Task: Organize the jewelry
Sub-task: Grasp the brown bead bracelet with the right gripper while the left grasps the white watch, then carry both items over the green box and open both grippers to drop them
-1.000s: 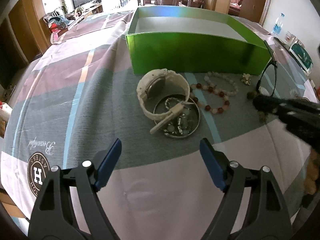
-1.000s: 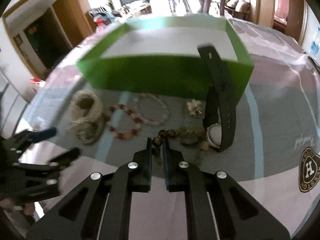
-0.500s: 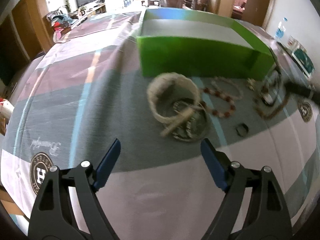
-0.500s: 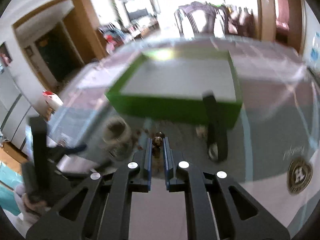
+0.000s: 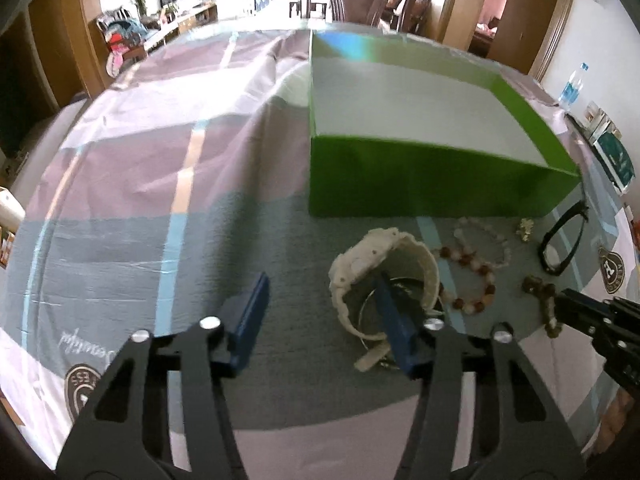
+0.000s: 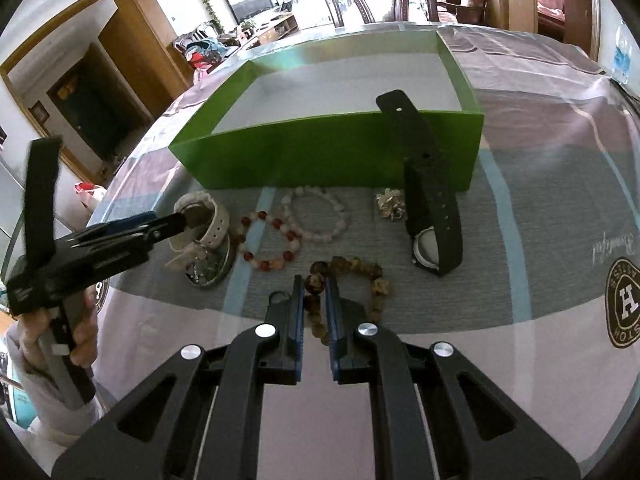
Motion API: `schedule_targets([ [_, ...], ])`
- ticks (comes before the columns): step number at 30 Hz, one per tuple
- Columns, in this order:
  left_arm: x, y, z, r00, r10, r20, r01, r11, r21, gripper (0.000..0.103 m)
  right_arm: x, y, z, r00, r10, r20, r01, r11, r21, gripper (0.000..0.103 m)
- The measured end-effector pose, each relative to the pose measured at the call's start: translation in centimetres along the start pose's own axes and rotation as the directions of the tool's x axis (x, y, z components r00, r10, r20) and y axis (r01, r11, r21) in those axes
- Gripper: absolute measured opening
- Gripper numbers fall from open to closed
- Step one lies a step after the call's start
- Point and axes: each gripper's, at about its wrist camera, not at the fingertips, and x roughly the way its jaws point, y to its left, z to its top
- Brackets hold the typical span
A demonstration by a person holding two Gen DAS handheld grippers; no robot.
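Note:
A cream watch, buckled into a loop, lies on the cloth in front of the green box. My left gripper is closing around the watch's case side. Its right finger is inside the loop and its left finger is outside, clear of the watch. My right gripper is shut on a brown bead bracelet that rests on the table. The left gripper also shows in the right wrist view, at the cream watch.
A silver bangle lies under the cream watch. Beside it are a red-and-white bead bracelet, a pale bracelet and a small gold charm. A black watch leans on the box wall. A chair stands beyond the table.
My left gripper moved in over the cream watch, slid one finger into its loop and narrowed its jaws. The right gripper keeps its hold on the brown bracelet.

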Motion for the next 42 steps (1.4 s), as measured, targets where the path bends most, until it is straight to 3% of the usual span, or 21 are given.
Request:
schedule_targets([
  [2,0.9,0.0,0.0,0.999,-0.017,-0.028,0.017,1.0,0.003,0.039,0.0,0.0,-0.1,1.0,0.002,-0.001,-0.002,1.0,0.002,0.011],
  [4,1.1,0.1,-0.1,0.998,-0.049,-0.028,0.049,0.999,-0.004,0.021,0.0,-0.2,-0.3,1.0,0.001,-0.005,-0.001,1.0,0.005,0.011],
  [6,1.1,0.0,-0.2,0.997,-0.07,-0.033,0.069,0.998,-0.007,0.016,0.1,-0.2,-0.3,1.0,0.0,-0.007,0.001,1.0,0.008,0.011],
  [8,0.9,-0.1,-0.3,0.998,-0.057,-0.03,0.057,0.998,0.004,0.015,-0.1,-0.1,-0.3,1.0,0.003,-0.003,-0.003,1.0,0.006,0.011],
  [11,0.1,0.0,-0.5,0.995,-0.1,-0.019,0.1,0.995,-0.006,0.015,-0.6,0.2,-0.3,1.0,0.006,0.008,-0.006,1.0,0.0,0.011],
  [19,-5.6,-0.2,-0.1,0.985,-0.132,0.108,0.131,0.991,0.015,0.015,-2.5,0.9,0.6,0.998,0.018,0.063,-0.017,1.0,-0.025,0.011],
  [26,-5.5,-1.5,0.0,0.99,-0.116,0.078,0.114,0.993,0.038,0.015,-2.7,1.4,1.7,0.997,0.034,0.065,-0.032,0.999,-0.038,0.011],
  [35,-8.4,-2.7,5.4,0.976,-0.097,0.193,0.079,0.992,0.099,0.016,-7.7,2.5,8.8,0.966,0.032,0.256,-0.006,0.995,-0.099,0.011],
  [39,-7.8,-3.3,8.9,0.971,-0.089,0.222,0.069,0.993,0.098,0.016,-6.1,2.1,12.1,0.966,-0.001,0.258,0.022,0.997,-0.078,0.011],
  [42,-5.3,-3.5,10.7,0.978,-0.046,0.205,0.035,0.998,0.058,0.016,-3.1,1.0,13.6,0.973,-0.058,0.223,0.07,0.997,-0.043,0.011],
])
